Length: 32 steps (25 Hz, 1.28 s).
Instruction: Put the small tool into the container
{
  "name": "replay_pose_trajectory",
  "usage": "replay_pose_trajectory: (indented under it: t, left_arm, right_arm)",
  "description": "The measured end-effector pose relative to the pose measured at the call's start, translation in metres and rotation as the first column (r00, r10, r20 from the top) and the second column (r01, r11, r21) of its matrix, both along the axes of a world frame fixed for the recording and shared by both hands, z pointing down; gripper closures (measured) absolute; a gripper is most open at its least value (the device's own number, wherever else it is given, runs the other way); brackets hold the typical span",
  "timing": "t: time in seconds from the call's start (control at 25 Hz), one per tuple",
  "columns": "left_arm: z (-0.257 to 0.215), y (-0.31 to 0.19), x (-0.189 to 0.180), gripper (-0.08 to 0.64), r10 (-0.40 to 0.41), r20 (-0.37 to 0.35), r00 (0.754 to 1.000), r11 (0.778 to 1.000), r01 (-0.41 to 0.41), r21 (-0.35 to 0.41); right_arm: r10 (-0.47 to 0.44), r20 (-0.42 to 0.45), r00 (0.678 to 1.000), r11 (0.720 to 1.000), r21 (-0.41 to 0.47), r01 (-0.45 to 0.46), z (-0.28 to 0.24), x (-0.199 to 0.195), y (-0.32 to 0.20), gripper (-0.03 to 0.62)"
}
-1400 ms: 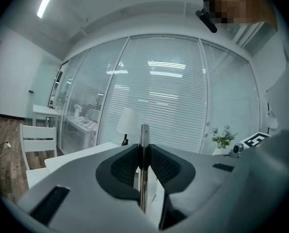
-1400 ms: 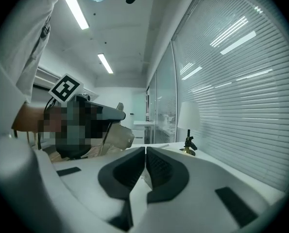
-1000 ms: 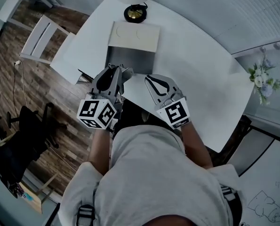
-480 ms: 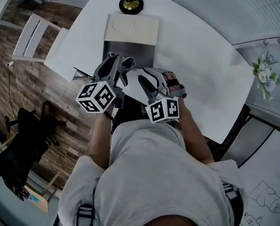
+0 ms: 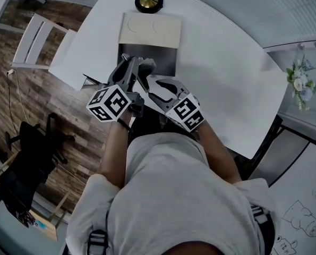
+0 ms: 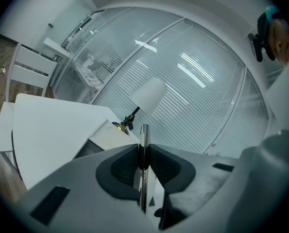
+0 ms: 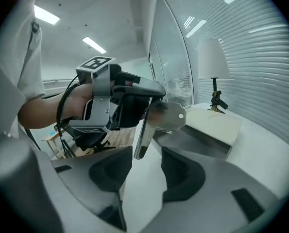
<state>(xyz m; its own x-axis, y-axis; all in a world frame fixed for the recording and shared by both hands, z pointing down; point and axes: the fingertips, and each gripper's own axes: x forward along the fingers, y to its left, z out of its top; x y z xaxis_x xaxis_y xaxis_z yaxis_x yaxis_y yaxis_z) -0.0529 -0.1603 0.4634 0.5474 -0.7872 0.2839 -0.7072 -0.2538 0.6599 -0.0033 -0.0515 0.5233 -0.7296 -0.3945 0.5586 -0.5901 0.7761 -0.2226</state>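
Note:
The small tool (image 7: 167, 115) is a flat metal piece with a hole near one end. My left gripper (image 6: 144, 161) is shut on it, and in the left gripper view the tool (image 6: 144, 149) shows edge-on between the pads. In the head view my left gripper (image 5: 135, 70) hovers at the near edge of the open grey container (image 5: 160, 54), whose beige lid (image 5: 150, 30) lies behind it. My right gripper (image 5: 151, 86) points left at the left one. Its jaws are opening wide; the tool's lower end hangs over the gap of the right gripper (image 7: 146, 171), untouched by either pad.
The container stands on a white table (image 5: 227, 73). A lamp (image 7: 212, 57) with a brass base (image 5: 148, 1) stands just beyond the lid. A white chair (image 5: 38, 39) is at the table's left over wooden floor. Flowers (image 5: 301, 86) are at the far right.
My right gripper has swung left from beside the left gripper to point at it, and its jaws have spread apart. The left gripper has stayed near the container's edge, holding the tool.

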Motion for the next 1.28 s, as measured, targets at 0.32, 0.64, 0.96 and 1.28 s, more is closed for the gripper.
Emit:
replay_pose_trajectory:
  t: [0.32,0.64,0.96,1.28]
  left_arm:
    - [0.005,-0.001,0.001,0.476,-0.02,-0.055,0.998,0.999,0.018,-0.029]
    - [0.012,-0.006,0.005,0.476,0.001,-0.073,0.997,0.999,-0.003,-0.035]
    - [0.023,-0.014,0.005,0.474,0.052,-0.1,0.994,0.997,-0.057,-0.048]
    - [0.028,-0.018,0.007,0.469,0.125,-0.125,0.984,0.991,-0.129,-0.025]
  right_arm:
    - [0.028,-0.055,0.998,0.999,-0.031,-0.03,0.011,-0.019,-0.013,0.399]
    - [0.077,-0.158,0.984,0.996,-0.021,-0.082,0.015,-0.014,-0.033,0.447]
    - [0.068,-0.201,0.977,0.996,-0.049,-0.079,0.018,-0.001,-0.045,0.469]
    - [0.055,-0.236,0.97,0.996,-0.05,-0.069,0.016,0.01,-0.05,0.48]
